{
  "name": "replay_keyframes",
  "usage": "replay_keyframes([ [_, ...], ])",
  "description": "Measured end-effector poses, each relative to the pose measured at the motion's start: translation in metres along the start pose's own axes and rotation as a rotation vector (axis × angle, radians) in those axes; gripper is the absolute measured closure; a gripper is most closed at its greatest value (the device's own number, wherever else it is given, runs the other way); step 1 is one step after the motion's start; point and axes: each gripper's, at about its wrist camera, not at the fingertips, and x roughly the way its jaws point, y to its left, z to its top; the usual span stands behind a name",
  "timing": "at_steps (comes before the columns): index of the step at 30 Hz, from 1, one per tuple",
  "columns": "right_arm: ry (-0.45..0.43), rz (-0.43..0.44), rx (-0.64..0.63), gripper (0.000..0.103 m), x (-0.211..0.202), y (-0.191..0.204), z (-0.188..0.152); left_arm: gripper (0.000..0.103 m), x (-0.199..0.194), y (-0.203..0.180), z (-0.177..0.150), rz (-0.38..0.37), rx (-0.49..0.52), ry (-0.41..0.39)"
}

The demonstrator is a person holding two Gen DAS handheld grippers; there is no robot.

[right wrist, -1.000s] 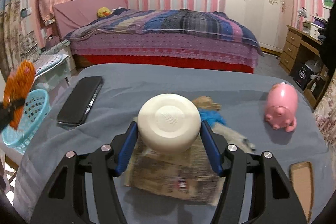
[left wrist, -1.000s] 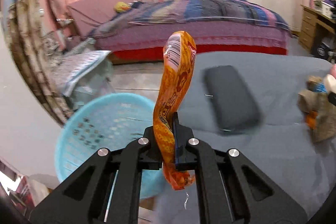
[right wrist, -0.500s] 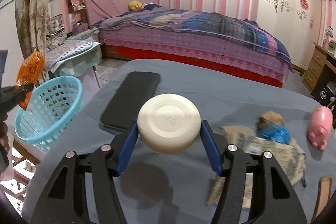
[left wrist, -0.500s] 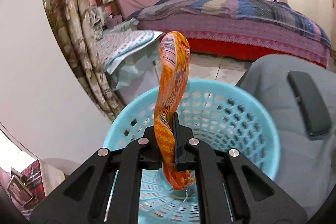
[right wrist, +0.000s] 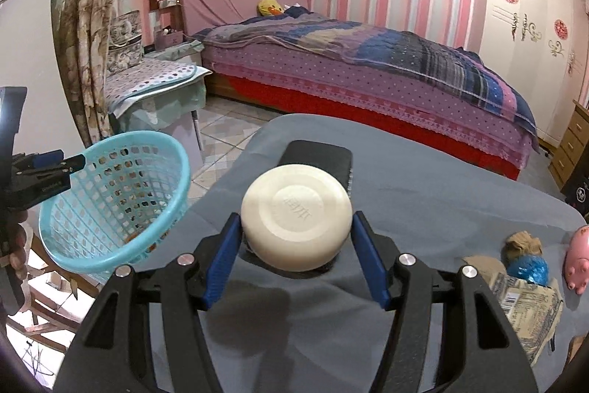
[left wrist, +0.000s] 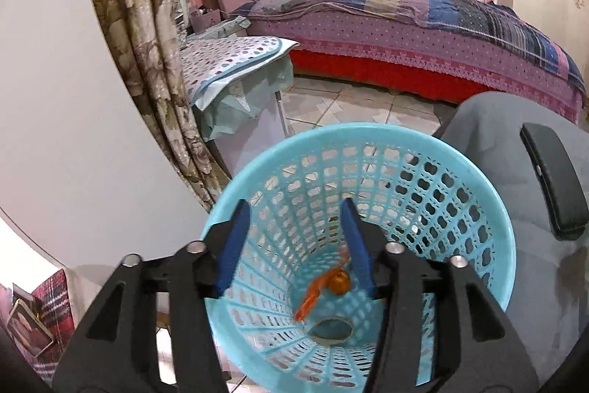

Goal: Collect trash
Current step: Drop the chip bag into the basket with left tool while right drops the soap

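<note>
My left gripper [left wrist: 294, 209] is open and empty, just above the mouth of the light blue basket [left wrist: 489, 216]. The orange snack wrapper [left wrist: 324, 286] lies at the bottom of that basket. My right gripper [right wrist: 296, 223] is shut on a round cream-white lid-like container [right wrist: 296, 216] and holds it above the grey table [right wrist: 423, 186]. The basket [right wrist: 110, 209] shows at the left in the right wrist view, with the left gripper [right wrist: 55, 164] at its rim. A brown paper wad [right wrist: 521, 242], a blue crumpled wad [right wrist: 526, 271] and a printed wrapper [right wrist: 526, 304] lie on the table at right.
A black rectangular case [right wrist: 316, 155] lies on the table behind the held container; it also shows in the left wrist view [left wrist: 552, 183]. A pink piggy bank [right wrist: 578, 260] stands at the far right. A bed [right wrist: 368, 72], a covered side table [right wrist: 154, 87] and curtains [left wrist: 147, 61] lie beyond.
My left gripper has opened and the orange wrapper has dropped into the basket. My right gripper, still holding the white container, has moved left towards the basket.
</note>
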Motion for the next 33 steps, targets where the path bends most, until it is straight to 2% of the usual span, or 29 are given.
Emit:
replay_keyframes([
  [2,0.002,0.011,-0.003,0.043,0.002,0.004,0.003,0.039,-0.002,0.006,0.001,0.01,-0.011,-0.005],
  [5,0.003,0.037,-0.017,0.043,0.009,0.021,0.008,0.036,-0.007,0.016,0.004,0.012,-0.031,-0.02],
  [10,0.006,0.111,-0.045,0.043,0.028,0.059,0.022,0.026,-0.019,0.031,0.007,0.034,-0.056,-0.048],
  [18,0.032,0.197,-0.095,0.043,0.061,0.115,0.034,0.024,-0.021,0.044,0.007,0.048,-0.086,-0.054],
  [22,0.037,0.219,-0.088,0.042,0.069,0.124,0.032,0.024,-0.02,0.044,0.008,0.056,-0.086,-0.053],
  [24,0.036,0.235,-0.074,0.03,0.07,0.123,0.032,0.022,-0.019,0.044,0.007,0.054,-0.09,-0.053],
  [27,0.018,0.231,-0.074,0.024,0.068,0.121,0.032,0.021,-0.02,0.045,0.007,0.055,-0.092,-0.055],
  [33,-0.007,0.196,-0.05,0.021,0.052,0.096,0.028,0.019,-0.024,0.041,0.009,0.048,-0.09,-0.066],
])
